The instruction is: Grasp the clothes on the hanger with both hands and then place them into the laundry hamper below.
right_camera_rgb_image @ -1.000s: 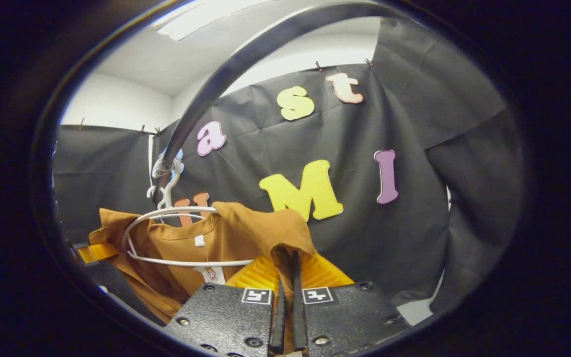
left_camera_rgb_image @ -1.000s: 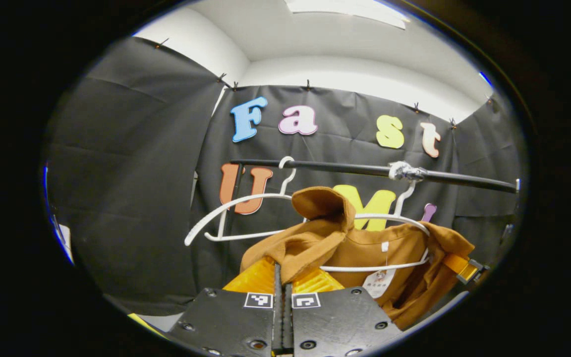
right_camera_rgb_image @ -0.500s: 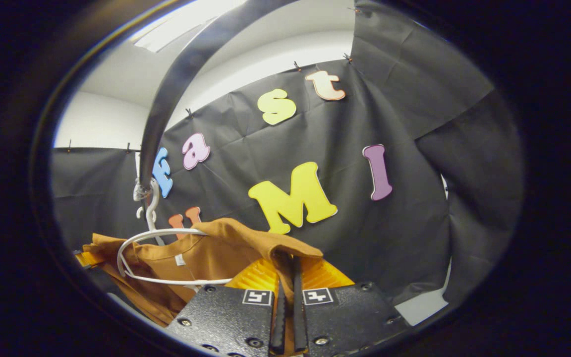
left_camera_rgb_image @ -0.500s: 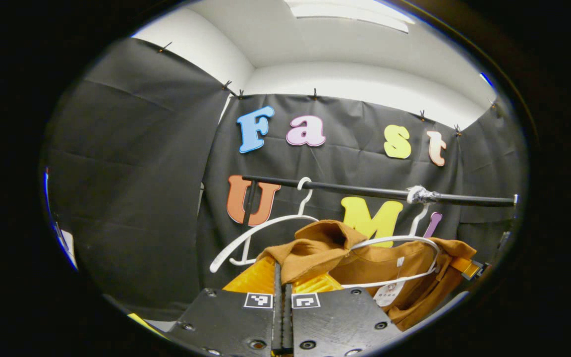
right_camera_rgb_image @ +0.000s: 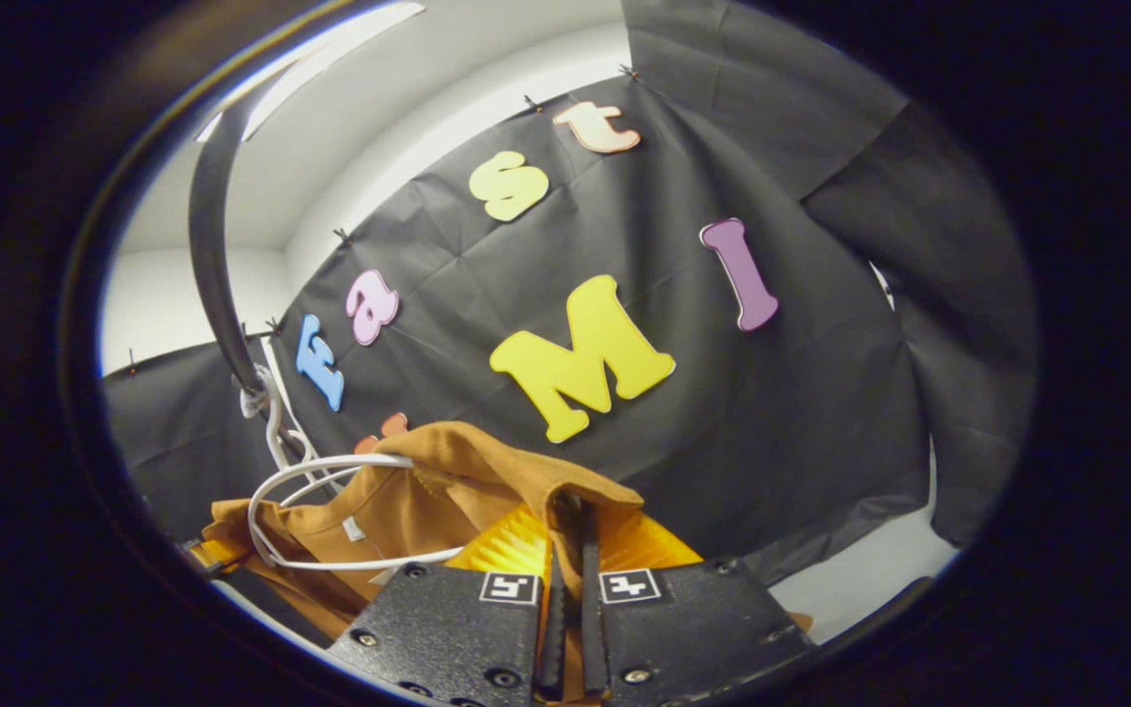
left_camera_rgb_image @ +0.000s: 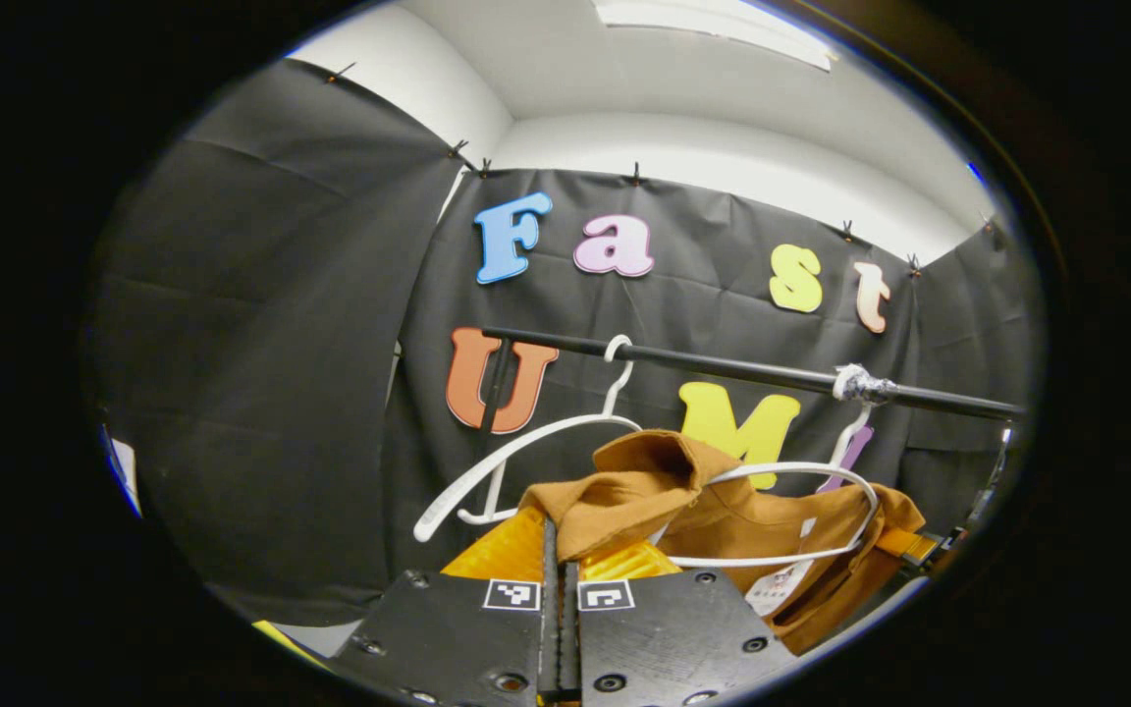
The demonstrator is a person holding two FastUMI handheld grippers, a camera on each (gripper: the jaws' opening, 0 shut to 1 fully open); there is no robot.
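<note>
A brown shirt (left_camera_rgb_image: 723, 511) hangs half off a white hanger (left_camera_rgb_image: 821, 473) on the black rail (left_camera_rgb_image: 742, 370). In the left gripper view my left gripper (left_camera_rgb_image: 560, 550) is shut on one bunched shoulder of the shirt, which folds over its fingertips. In the right gripper view my right gripper (right_camera_rgb_image: 569, 535) is shut on the other shoulder of the brown shirt (right_camera_rgb_image: 399, 511), and the white hanger (right_camera_rgb_image: 315, 471) loops out of the neck opening to its left. The far gripper (left_camera_rgb_image: 904, 543) shows at the shirt's right edge in the left gripper view.
A second, bare white hanger (left_camera_rgb_image: 516, 457) hangs on the rail to the left of the shirt. The rail (right_camera_rgb_image: 207, 255) curves overhead at the left of the right gripper view. Pale floor (right_camera_rgb_image: 860, 579) shows under the cloth wall at lower right.
Both grippers have come down and pulled the shirt's shoulders off the hanger's ends; the right gripper view has tilted, with the rail swinging further left. Both stay shut on the cloth.
</note>
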